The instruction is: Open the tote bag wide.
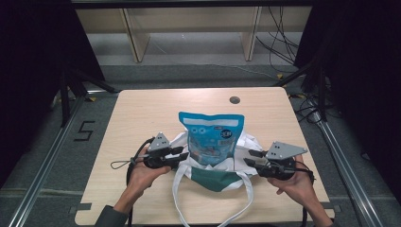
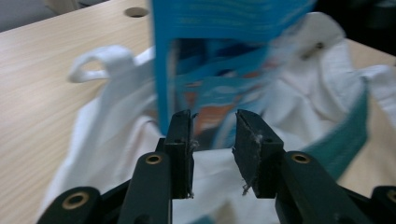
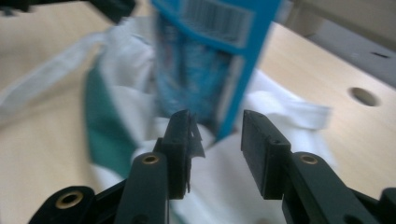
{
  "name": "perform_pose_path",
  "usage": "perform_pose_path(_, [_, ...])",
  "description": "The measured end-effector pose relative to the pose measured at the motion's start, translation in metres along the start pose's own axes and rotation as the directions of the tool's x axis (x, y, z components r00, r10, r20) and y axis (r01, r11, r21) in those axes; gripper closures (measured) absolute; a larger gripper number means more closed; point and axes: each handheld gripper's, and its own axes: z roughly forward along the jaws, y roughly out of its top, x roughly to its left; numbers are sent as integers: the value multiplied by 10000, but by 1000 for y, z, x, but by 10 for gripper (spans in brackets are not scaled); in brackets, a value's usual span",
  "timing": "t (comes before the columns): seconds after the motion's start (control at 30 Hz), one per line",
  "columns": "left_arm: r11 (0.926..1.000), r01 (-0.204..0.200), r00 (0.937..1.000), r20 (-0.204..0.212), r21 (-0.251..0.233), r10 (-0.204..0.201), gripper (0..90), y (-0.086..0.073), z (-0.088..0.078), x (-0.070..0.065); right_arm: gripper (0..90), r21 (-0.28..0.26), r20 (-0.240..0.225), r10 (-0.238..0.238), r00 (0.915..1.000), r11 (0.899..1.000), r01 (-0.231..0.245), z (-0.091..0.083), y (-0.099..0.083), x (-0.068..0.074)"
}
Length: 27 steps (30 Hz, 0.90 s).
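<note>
A blue snack pouch stood in the mouth of a white tote bag at the desk's centre. The left hand-held gripper at nine o'clock and the right hand-held gripper at three o'clock flanked it, both released and gripping nothing, probably having spread the bag's opening for the pouch.

High view: fixed above the person's side, facing forward and down; takes in the whole table from some way off, with floor and shelving beyond. Left gripper view: rides low on the left gripper, looks along its jaws, very near the blue pouch and white bag. Right gripper view: same mounting on the right gripper, facing the pouch's other side. All three share pouch, bag and the tabletop hole.
</note>
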Motion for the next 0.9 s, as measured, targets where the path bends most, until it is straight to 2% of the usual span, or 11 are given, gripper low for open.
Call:
perform_pose_path(0.13, [9996, -210, 9993, 328, 198, 203, 688, -4, 12, -15, 632, 320, 693, -417, 9967, 9987, 396, 8, 8, -12])
perform_pose_path(0.27, [9968, -681, 9966, 499, 421, 660, 763, -8, 21, -25, 638, 1036, 733, -174, 9972, 9946, 97, 31, 6, -23])
perform_pose_path(0.33, [9946, -874, 9942, 677, 556, 835, 815, -14, 26, -28, 733, 1384, 501, -548, 9972, 9892, 475, 43, 4, -32])
perform_pose_path(0.4, [9865, -1263, 9899, 785, 1044, 1185, 872, -23, 31, -34, 821, 1641, 598, -680, 9959, 9848, 574, 53, 3, -39])
perform_pose_path(0.47, [9675, -1922, 9794, 949, 1644, 1784, 894, -32, 37, -41, 852, 1599, 821, -798, 9934, 9849, 660, 58, 6, -47])
perform_pose_path(0.6, [9498, -2288, 9726, 909, 2132, 2139, 896, -45, 44, -47, 856, 1696, 1652, -209, 9860, 9855, -75, 74, 11, -69])
perform_pose_path(0.67, [9284, -2688, 9630, 921, 2566, 2533, 896, -54, 50, -50, 859, 1869, 1926, -105, 9812, 9820, -261, 89, 7, -77])
perform_pose_path(0.7, [9284, -2688, 9630, 921, 2566, 2533, 897, -54, 50, -50, 859, 1869, 1926, -105, 9812, 9820, -261, 89, 7, -77])
perform_pose_path(0.77, [9381, -2459, 9686, 996, 2441, 2280, 897, -59, 54, -51, 860, 2804, 2059, 285, 9782, 9559, -869, 121, -10, -85])
perform_pose_path(0.83, [9308, -2569, 9663, 878, 2602, 2421, 897, -58, 53, -50, 863, 3084, 1884, 741, 9793, 9422, -1307, 134, -19, -88])
perform_pose_path(0.9, [9299, -2646, 9641, 905, 2557, 2495, 897, -58, 53, -52, 864, 3074, 2070, 447, 9773, 9454, -1083, 141, -22, -87])
